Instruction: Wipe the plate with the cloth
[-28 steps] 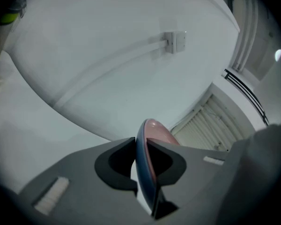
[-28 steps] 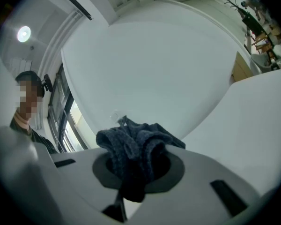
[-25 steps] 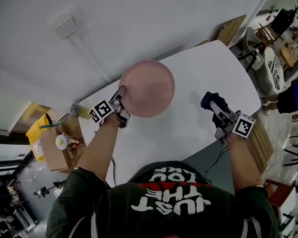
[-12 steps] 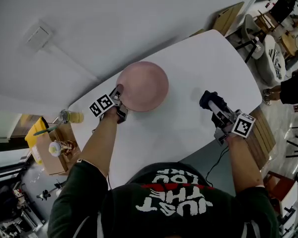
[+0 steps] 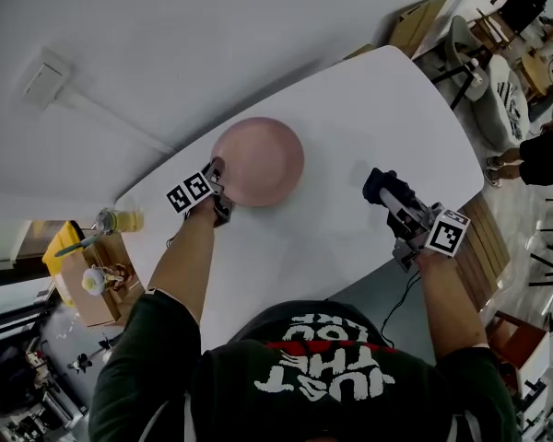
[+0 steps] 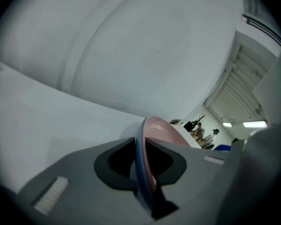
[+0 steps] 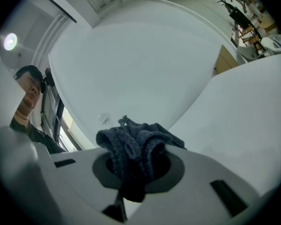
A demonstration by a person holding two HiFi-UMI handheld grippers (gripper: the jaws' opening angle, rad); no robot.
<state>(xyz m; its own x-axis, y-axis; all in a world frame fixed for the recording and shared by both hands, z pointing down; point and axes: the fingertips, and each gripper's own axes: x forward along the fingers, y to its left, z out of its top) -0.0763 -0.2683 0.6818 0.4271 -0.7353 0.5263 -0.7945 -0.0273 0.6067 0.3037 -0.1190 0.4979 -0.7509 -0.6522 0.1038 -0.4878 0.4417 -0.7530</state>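
A round pink plate [image 5: 258, 160] lies low over the white table [image 5: 350, 118] in the head view. My left gripper [image 5: 217, 175] is shut on the plate's near-left rim; in the left gripper view the plate's edge [image 6: 144, 163] runs upright between the jaws. My right gripper [image 5: 384, 191] stays to the right of the plate, apart from it, shut on a bunched dark blue cloth [image 5: 380, 185]. In the right gripper view the cloth [image 7: 133, 149] bulges out from between the jaws.
The white table's right end is rounded and its near edge runs past my right hand. A cardboard box [image 5: 97, 279] with a yellow container [image 5: 60, 247] and a bottle [image 5: 118, 219] sits at the left. Chairs [image 5: 498, 99] and a person [image 5: 544, 159] are at the far right.
My left gripper has sunk with the plate, which went from tilted up to nearly flat by the table. The right gripper with the cloth has dropped and shifted slightly left.
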